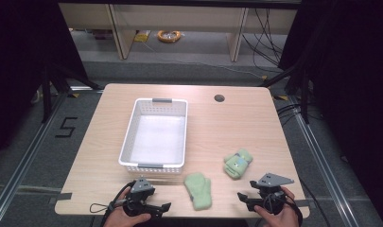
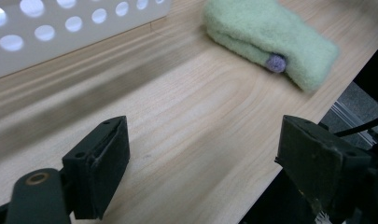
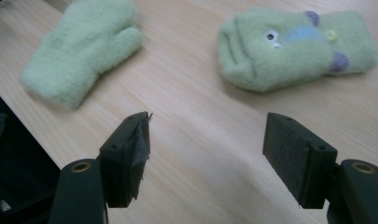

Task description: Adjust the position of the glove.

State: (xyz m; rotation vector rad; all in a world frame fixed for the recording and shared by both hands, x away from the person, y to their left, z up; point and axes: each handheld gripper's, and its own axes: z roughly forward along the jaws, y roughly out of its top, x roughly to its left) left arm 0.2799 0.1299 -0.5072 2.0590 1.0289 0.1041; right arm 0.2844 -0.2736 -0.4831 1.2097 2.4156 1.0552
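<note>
The left gripper and the right gripper both have spread jaws with nothing between them, at the near edge of the table. The plain mitten lies between them, with its long axis running near to far and its cuff toward the near edge. The face mitten lies near the right corner, pointing obliquely.

Wooden table with a basket and two mittens

The light wood table carries a white perforated basket; a plain green mitten lies near the basket's front right corner, a face-patterned green mitten farther right.
</note>
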